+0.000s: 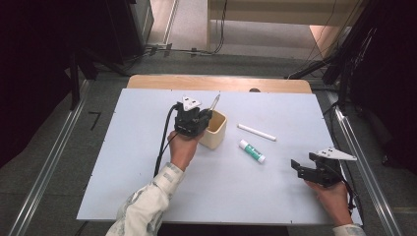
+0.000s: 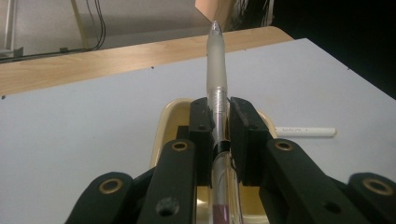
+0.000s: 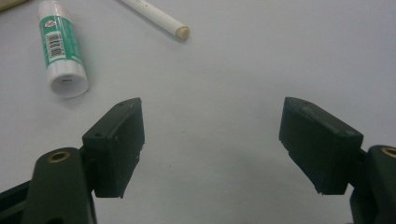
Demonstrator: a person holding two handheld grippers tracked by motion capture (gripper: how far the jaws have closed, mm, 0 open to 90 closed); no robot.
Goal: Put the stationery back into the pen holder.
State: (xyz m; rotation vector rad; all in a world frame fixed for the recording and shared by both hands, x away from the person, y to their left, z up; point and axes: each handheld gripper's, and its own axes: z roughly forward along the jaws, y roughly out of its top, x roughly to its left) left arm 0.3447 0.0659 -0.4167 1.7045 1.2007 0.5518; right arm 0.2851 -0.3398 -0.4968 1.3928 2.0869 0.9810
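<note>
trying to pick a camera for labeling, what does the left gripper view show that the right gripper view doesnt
Left gripper view alone: the left gripper shut on a frosted pen, held over the cream cup, with the wooden table edge beyond the white mat.

Right gripper view alone: the right gripper with its jaws wide apart and nothing between them, and a green-labelled glue stick lying on the mat.

Both: the white marker, lying flat, and the white mat itself.
</note>
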